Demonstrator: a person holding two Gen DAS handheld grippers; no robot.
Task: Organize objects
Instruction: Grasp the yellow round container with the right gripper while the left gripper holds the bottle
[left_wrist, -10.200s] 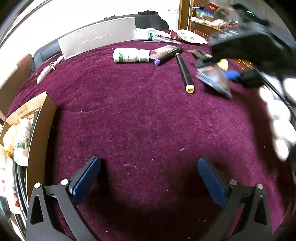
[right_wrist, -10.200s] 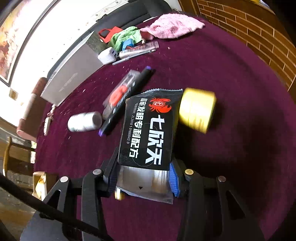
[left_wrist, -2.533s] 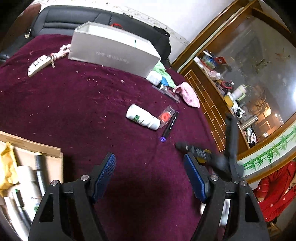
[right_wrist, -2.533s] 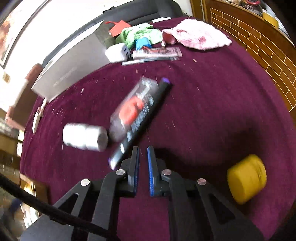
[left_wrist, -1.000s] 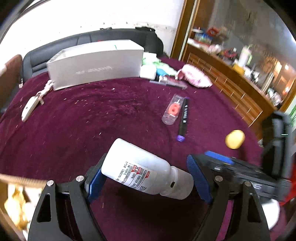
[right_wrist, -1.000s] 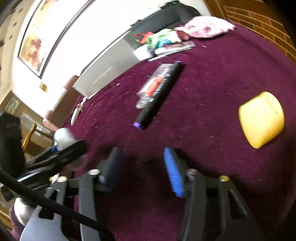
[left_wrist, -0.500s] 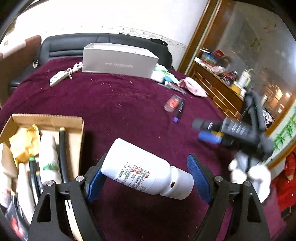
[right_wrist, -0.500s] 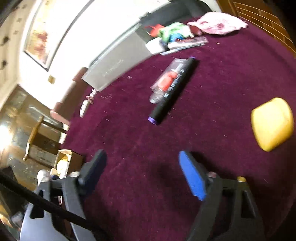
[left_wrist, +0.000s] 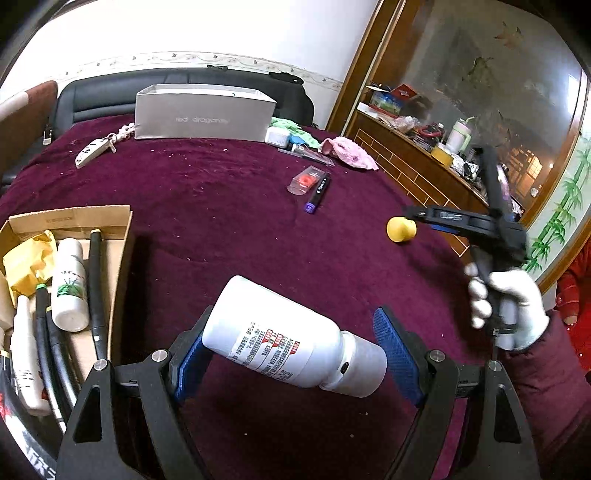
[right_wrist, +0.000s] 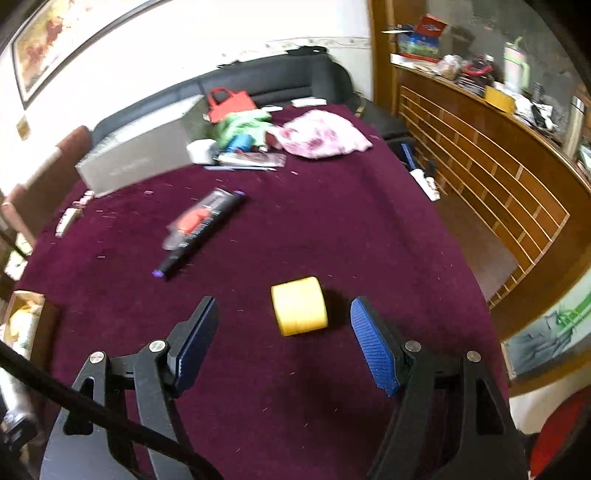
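Note:
My left gripper (left_wrist: 293, 318) is shut on a white bottle (left_wrist: 266, 325) with a red and black label, gripped end to end and tilted, above the maroon table cloth. To its left an open cardboard box (left_wrist: 70, 218) holds a second white bottle (left_wrist: 68, 284), black tubes and yellow packets. My right gripper (right_wrist: 283, 304) stands open just above the cloth, and a yellow roll (right_wrist: 299, 306) lies between its fingertips, touching neither pad. In the left wrist view the right gripper (left_wrist: 424, 218), in a white-gloved hand (left_wrist: 513, 302), reaches to the yellow roll (left_wrist: 400, 229).
A black marker with a purple cap (left_wrist: 317, 192) and a clear pack with a red part (left_wrist: 304, 181) lie mid-table. At the back are a grey box (left_wrist: 203, 118), a key fob (left_wrist: 92, 151) and a pink cloth (left_wrist: 349, 155). A wooden counter (right_wrist: 498, 166) runs along the right.
My right gripper has swung over to the yellow roll, which now sits between its wider jaws. The left gripper has carried the bottle sideways, and the cardboard box shows at its left.

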